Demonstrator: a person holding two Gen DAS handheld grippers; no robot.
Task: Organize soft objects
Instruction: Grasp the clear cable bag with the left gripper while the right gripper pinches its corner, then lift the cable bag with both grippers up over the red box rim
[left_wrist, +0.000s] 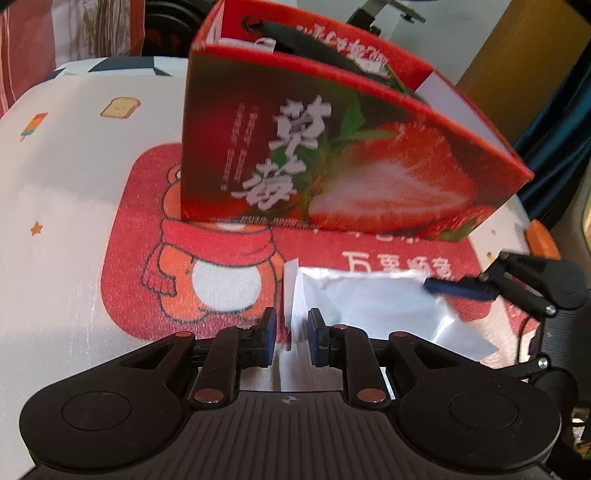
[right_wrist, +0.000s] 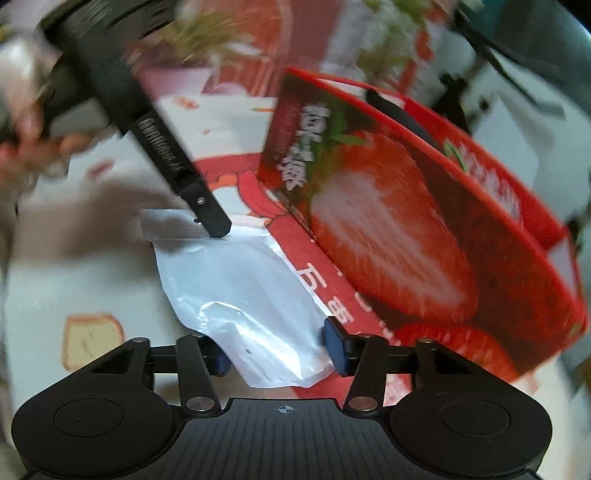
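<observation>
A flat silvery-white plastic bag (left_wrist: 369, 306) lies on the red bear mat (left_wrist: 177, 266) in front of the red strawberry gift box (left_wrist: 332, 158). My left gripper (left_wrist: 291, 334) is shut on the bag's upturned near edge. From the right, a blue pad (left_wrist: 458, 290) of the other gripper rests at the bag's far corner. In the right wrist view the bag (right_wrist: 236, 288) runs from my right gripper (right_wrist: 277, 354) to the left gripper (right_wrist: 216, 225) at its far end. The right jaws stand apart, with the bag's end between them.
The strawberry box (right_wrist: 406, 240) has an open top and a black handle, and stands close behind the bag. A white tablecloth (left_wrist: 66, 166) printed with toast and popsicles covers the table. A person's hand (right_wrist: 22, 147) holds the left gripper. Dark furniture stands beyond the table's right edge.
</observation>
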